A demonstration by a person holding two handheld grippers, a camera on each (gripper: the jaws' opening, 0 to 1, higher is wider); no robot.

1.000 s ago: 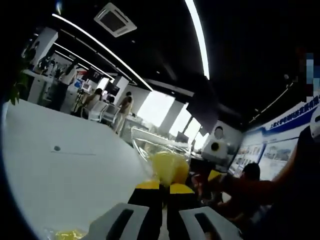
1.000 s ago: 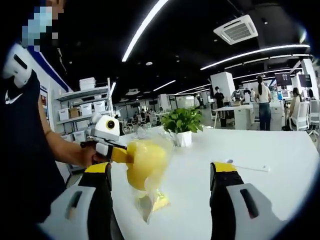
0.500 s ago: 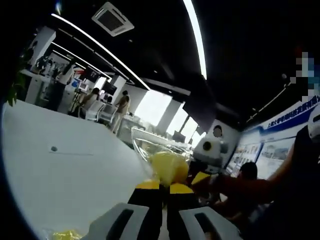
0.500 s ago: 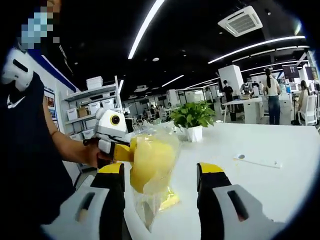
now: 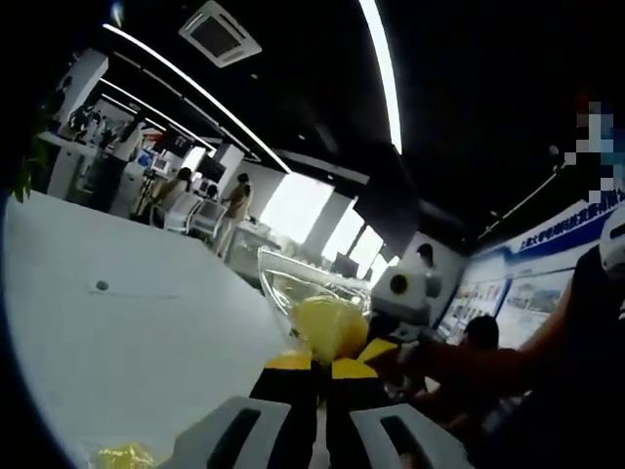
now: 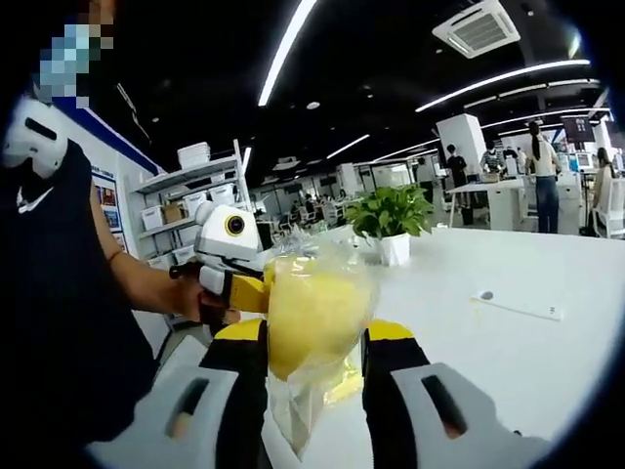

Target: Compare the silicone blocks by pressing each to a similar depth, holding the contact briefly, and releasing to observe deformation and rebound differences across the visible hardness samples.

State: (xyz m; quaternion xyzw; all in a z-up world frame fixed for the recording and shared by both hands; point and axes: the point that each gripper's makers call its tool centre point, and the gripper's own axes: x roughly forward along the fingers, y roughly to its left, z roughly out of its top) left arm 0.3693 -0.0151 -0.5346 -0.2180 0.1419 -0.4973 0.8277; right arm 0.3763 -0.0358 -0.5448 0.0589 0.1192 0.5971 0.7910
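A soft yellow silicone block (image 6: pixel 314 308) sits inside a clear plastic bag (image 6: pixel 293 415), held up above the white table (image 6: pixel 488 362). My right gripper (image 6: pixel 314 337) has its yellow-tipped jaws against both sides of the block, pressing it through the bag. My left gripper (image 6: pixel 246 290) reaches in from the left and pinches the bag's edge. In the left gripper view, my left gripper (image 5: pixel 322 366) is shut on the bag (image 5: pixel 293 283), the yellow block (image 5: pixel 330 327) hangs just beyond its tips, and my right gripper (image 5: pixel 383 347) comes in from the right.
Another yellow piece (image 6: pixel 344 384) lies on the table under the bag, and one more yellow piece (image 5: pixel 119 456) lies near the table's front. A potted plant (image 6: pixel 391 220) and a thin white strip (image 6: pixel 518 305) are farther back. Shelves (image 6: pixel 186 200) stand behind; people work at distant desks.
My right gripper's jaws have narrowed from wide apart to touching the bagged yellow block, and it has moved closer. My left gripper has kept its hold on the bag.
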